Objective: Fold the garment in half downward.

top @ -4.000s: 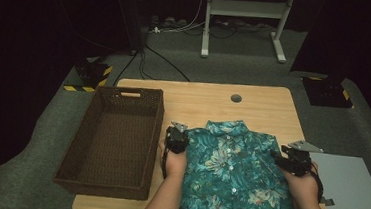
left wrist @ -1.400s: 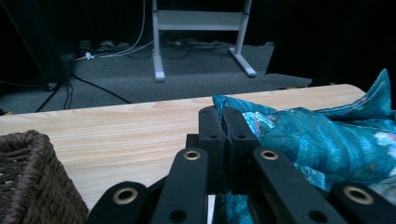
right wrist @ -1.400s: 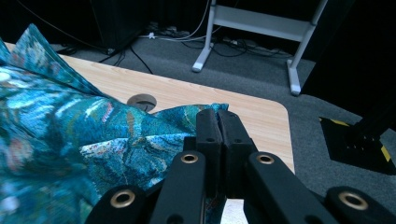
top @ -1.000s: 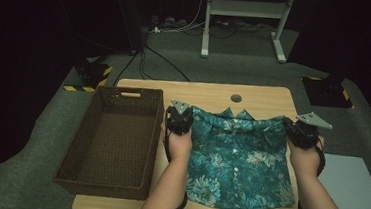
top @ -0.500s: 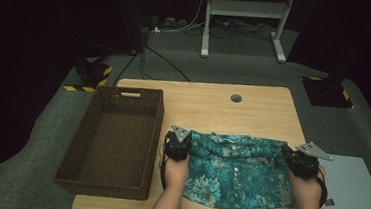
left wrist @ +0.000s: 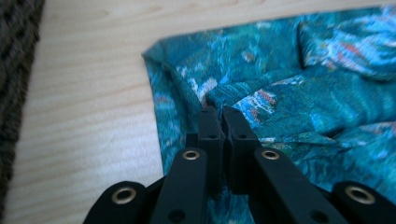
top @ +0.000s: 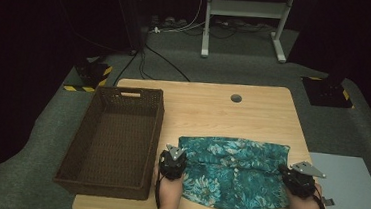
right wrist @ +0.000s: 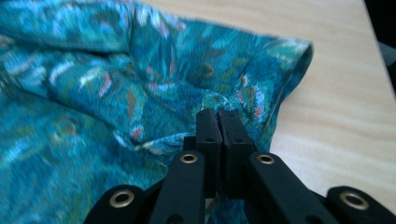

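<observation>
Shirt (top: 233,171), folded, long axis running left-right across the table (top: 213,106); both tongs clenched on its fabric.

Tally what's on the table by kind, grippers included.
Shirt, teal floral, folded: 1
Basket, brown wicker: 1
Grippers, left gripper and right gripper, each shut on the shirt: 2
Total: 4

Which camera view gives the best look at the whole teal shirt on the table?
The high view: it takes in the whole teal shirt, folded over on the table between both hand-held grippers. The left gripper view shows just its left edge at the closed jaws; the right gripper view shows its right edge, close and partly blurred.
</observation>
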